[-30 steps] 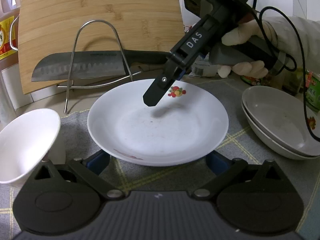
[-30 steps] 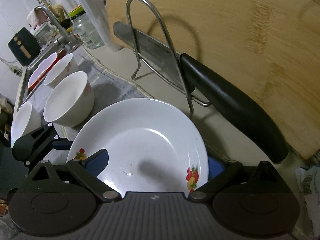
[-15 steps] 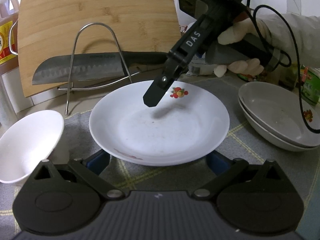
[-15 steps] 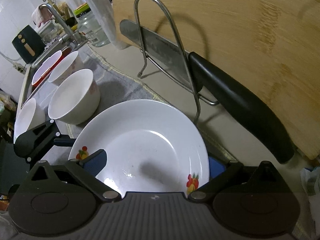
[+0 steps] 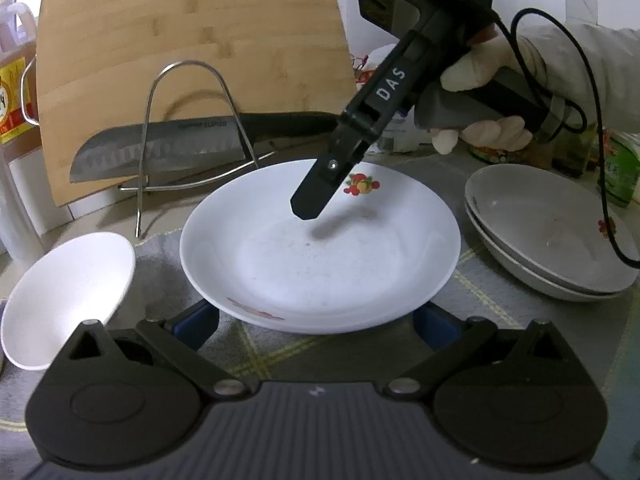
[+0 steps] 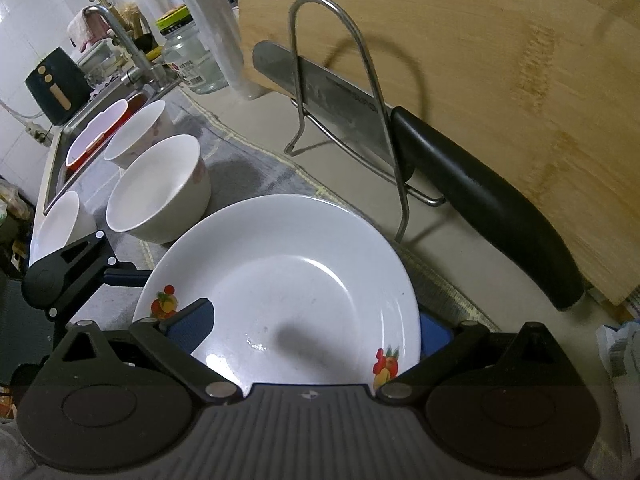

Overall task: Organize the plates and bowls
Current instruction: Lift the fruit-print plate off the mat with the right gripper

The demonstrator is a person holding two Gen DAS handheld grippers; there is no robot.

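A white deep plate [image 5: 320,256] with fruit prints sits on the grey cloth; it also shows in the right wrist view [image 6: 280,292]. My left gripper [image 5: 316,320] is open, its blue pads either side of the plate's near edge. My right gripper [image 6: 312,328] is open over the plate's far rim, one finger above the inside and one outside; its finger [image 5: 316,196] shows above the plate in the left wrist view. Two stacked grey plates [image 5: 548,232] lie to the right. A white bowl [image 5: 64,296] stands at the left.
A bamboo cutting board [image 5: 192,72] leans at the back with a knife [image 5: 160,152] on a wire stand [image 5: 192,128]. Three white bowls [image 6: 160,192] stand near the sink [image 6: 92,132]. Jars and bottles [image 5: 616,172] stand behind the stacked plates.
Both views have shifted slightly. The right gripper has risen a little and drawn back over the plate's rim. The plate has not moved.
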